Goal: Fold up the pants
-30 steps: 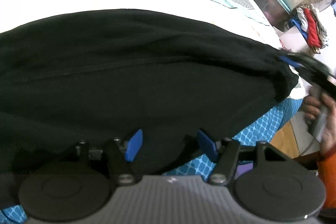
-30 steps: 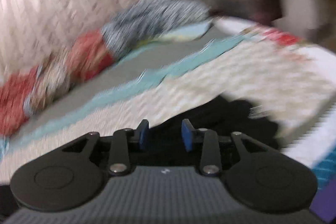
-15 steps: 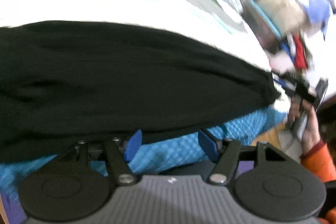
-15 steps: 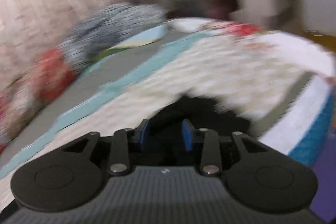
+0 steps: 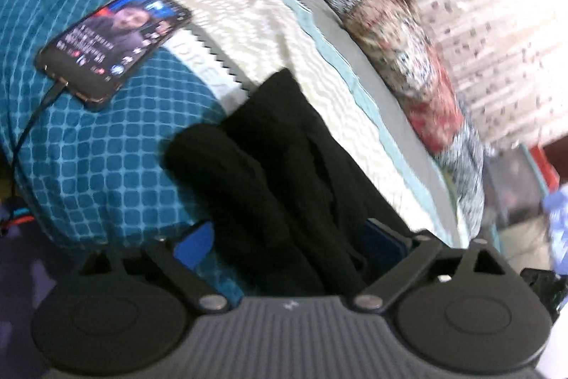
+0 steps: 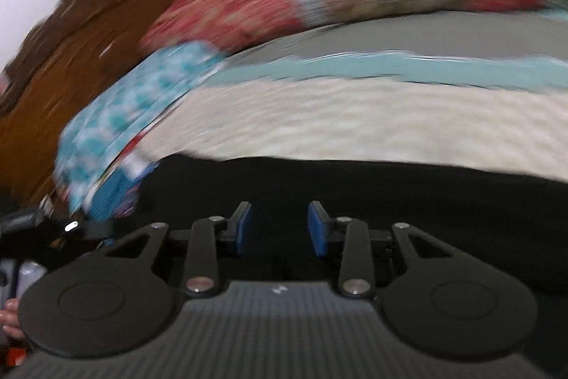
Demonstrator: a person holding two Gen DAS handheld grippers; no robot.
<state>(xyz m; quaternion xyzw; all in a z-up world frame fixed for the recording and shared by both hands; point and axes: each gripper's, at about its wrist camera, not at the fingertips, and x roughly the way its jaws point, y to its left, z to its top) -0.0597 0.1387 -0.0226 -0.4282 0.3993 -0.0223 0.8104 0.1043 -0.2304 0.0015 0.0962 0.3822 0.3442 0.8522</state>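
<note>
The black pants (image 5: 284, 166) lie on the bed as a long doubled strip that runs away from my left gripper (image 5: 289, 240) toward a phone. Their near end sits between the left jaws, which are opening wide; the left blue pad (image 5: 195, 244) stands clear of the cloth. In the blurred right wrist view the pants (image 6: 390, 194) spread wide across the bottom. My right gripper (image 6: 279, 229) is right over them, its pads a short way apart with black cloth filling the gap.
A lit phone (image 5: 113, 41) on a cable lies on the blue checked sheet (image 5: 106, 148) left of the pants. Patterned pillows (image 5: 390, 34) line the far side of the cream quilt (image 5: 248, 6). A brown headboard (image 6: 71, 59) stands at the left, with part of a hand (image 6: 9, 318) below it.
The left view swung from side-on to along the pants, which now look narrower and doubled. The left jaws spread much wider. The right view swept left toward the headboard, cloth still between its pads.
</note>
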